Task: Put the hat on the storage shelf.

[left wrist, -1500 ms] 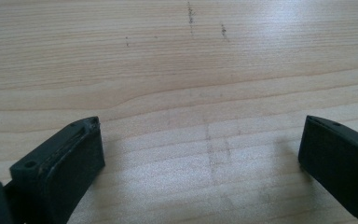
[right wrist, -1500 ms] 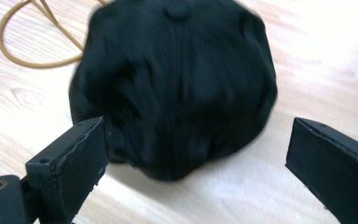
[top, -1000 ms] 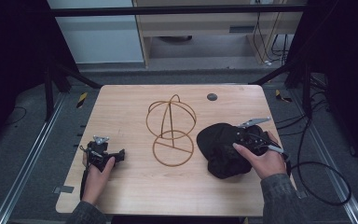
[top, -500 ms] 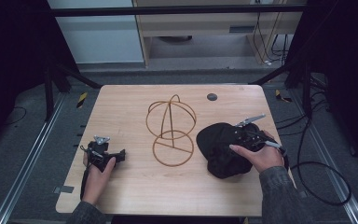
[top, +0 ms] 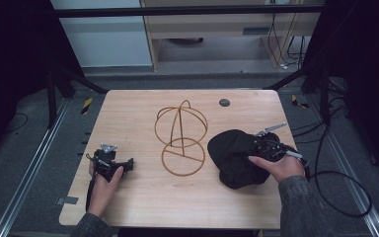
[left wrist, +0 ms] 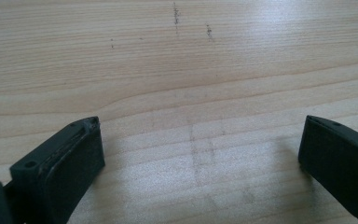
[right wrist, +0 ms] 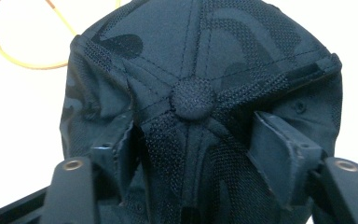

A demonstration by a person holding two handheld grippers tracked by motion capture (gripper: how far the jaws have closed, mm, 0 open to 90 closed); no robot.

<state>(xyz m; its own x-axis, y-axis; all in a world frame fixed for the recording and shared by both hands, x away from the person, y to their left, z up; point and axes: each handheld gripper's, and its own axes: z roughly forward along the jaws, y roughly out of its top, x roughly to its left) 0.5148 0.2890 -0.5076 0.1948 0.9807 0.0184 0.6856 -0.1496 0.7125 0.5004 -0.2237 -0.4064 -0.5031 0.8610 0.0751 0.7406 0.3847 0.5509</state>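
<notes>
A black cap lies crumpled on the right side of the wooden table. My right gripper rests on it from the right. In the right gripper view the jaws press into the cap's crown from both sides, just below the top button, with bunched fabric between them at my right gripper. A tan wire cap stand, a dome over a ring base, sits at the table's middle; its ring shows beyond the cap. My left gripper lies at the left, open over bare wood.
A small dark round disc lies near the far edge of the table. Cables trail off the right side to the floor. Metal frame rails run along both sides of the table.
The right hand has shifted slightly on the cap. The left gripper and the wire stand have not moved.
</notes>
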